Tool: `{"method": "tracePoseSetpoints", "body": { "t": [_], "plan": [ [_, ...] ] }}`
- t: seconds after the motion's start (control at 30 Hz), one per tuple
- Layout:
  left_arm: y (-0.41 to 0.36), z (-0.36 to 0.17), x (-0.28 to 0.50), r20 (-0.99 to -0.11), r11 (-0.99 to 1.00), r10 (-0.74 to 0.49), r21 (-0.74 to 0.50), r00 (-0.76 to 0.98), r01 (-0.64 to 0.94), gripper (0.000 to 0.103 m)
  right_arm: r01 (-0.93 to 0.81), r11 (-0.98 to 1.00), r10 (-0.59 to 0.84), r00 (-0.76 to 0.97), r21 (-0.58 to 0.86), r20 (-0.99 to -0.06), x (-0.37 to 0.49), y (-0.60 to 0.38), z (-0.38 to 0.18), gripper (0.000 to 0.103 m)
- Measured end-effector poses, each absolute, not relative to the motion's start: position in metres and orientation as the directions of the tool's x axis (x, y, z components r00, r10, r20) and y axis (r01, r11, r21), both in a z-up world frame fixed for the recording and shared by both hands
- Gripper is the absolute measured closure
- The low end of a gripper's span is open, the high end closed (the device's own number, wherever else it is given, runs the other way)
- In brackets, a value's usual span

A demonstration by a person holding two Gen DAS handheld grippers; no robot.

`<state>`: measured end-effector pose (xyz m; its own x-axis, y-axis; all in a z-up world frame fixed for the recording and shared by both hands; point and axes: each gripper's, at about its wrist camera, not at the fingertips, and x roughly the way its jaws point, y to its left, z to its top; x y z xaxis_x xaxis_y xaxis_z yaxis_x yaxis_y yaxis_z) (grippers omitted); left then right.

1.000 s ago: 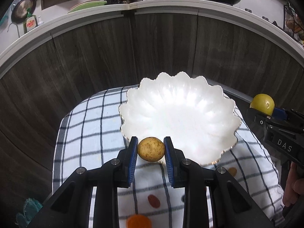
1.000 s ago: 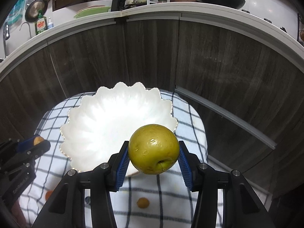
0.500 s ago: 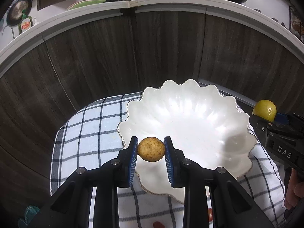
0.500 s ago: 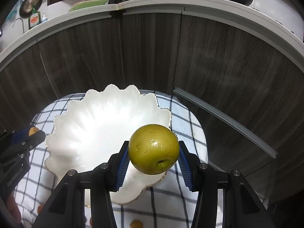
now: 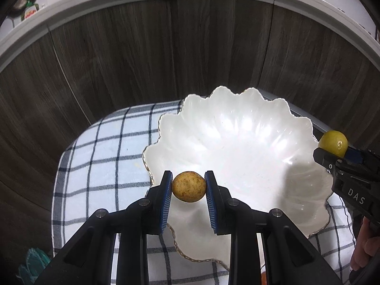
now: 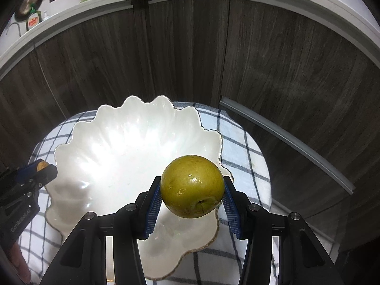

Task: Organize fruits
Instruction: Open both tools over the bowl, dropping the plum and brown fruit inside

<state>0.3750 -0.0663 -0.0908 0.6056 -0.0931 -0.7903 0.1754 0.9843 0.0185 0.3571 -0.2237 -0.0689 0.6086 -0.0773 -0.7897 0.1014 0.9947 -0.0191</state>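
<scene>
**Both fruits carried over the bowl, release not yet made**

Left gripper [image 5: 188, 186] is seen pinching a small speckled yellow-brown fruit [image 5: 188, 186] between its blue pads, and the right gripper [image 6: 192, 187] is clamped on a green apple [image 6: 192, 186], stem pit facing the camera. Compared with the frames of a second ago, both tools have been advanced: the scalloped white bowl [image 5: 237, 109] then lay ahead of the fingers, whereas its near rim is now passed beneath them, and the loose pieces on the checked cloth [image 5: 106, 142] near 6 o'clock have almost dropped out of view. The small fruit is now held over the bowl's 7 o'clock edge in the left view; the apple hangs over the bowl's 4 o'clock side in the right view. Nothing is yet lying inside the bowl. It is judged that the transport step is nearly finished and that lowering and opening are called for next, the apple being likely to roll on the smooth fluted surface.
</scene>
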Motion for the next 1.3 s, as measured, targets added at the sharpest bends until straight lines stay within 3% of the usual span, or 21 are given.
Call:
{"method": "tracePoseSetpoints", "body": {
  "t": [0.2, 0.27, 0.3, 0.37, 0.43, 0.53, 0.67, 1.3],
  "plan": [
    [-0.068, -0.096, 0.375, -0.805, 0.983, -0.089, 0.025, 0.586, 0.183, 0.072, 0.095, 0.995, -0.081, 0.575, -0.031, -0.814, 0.366, -0.222, -0.077, 0.053],
    [-0.069, -0.096, 0.374, -0.803, 0.982, -0.081, 0.037, 0.591, 0.184, 0.056, 0.104, 0.994, -0.086, 0.563, -0.033, -0.822, 0.368, -0.223, -0.079, 0.052],
    [-0.069, -0.095, 0.373, -0.801, 0.982, -0.079, 0.039, 0.594, 0.182, 0.053, 0.109, 0.994, -0.087, 0.559, -0.031, -0.825, 0.369, -0.224, -0.080, 0.050],
    [-0.068, -0.094, 0.374, -0.800, 0.984, -0.071, 0.041, 0.596, 0.173, 0.045, 0.120, 0.992, -0.094, 0.566, -0.031, -0.819, 0.368, -0.226, -0.078, 0.038],
    [-0.066, -0.093, 0.375, -0.802, 0.985, -0.068, 0.039, 0.593, 0.166, 0.044, 0.131, 0.991, -0.109, 0.581, -0.039, -0.806, 0.366, -0.226, -0.075, 0.023],
    [-0.065, -0.090, 0.375, -0.800, 0.987, -0.053, 0.050, 0.598, 0.155, 0.031, 0.140, 0.989, -0.123, 0.595, -0.048, -0.795, 0.364, -0.226, -0.069, 0.023],
    [-0.060, -0.083, 0.373, -0.793, 0.989, -0.041, 0.055, 0.608, 0.139, 0.024, 0.143, 0.988, -0.129, 0.606, -0.051, -0.785, 0.362, -0.224, -0.063, 0.023],
    [-0.043, -0.057, 0.332, -0.787, 0.993, -0.031, 0.048, 0.616, 0.111, 0.023, 0.153, 0.988, -0.131, 0.667, -0.038, -0.733, 0.321, -0.211, -0.025, 0.023]
  ]
}}
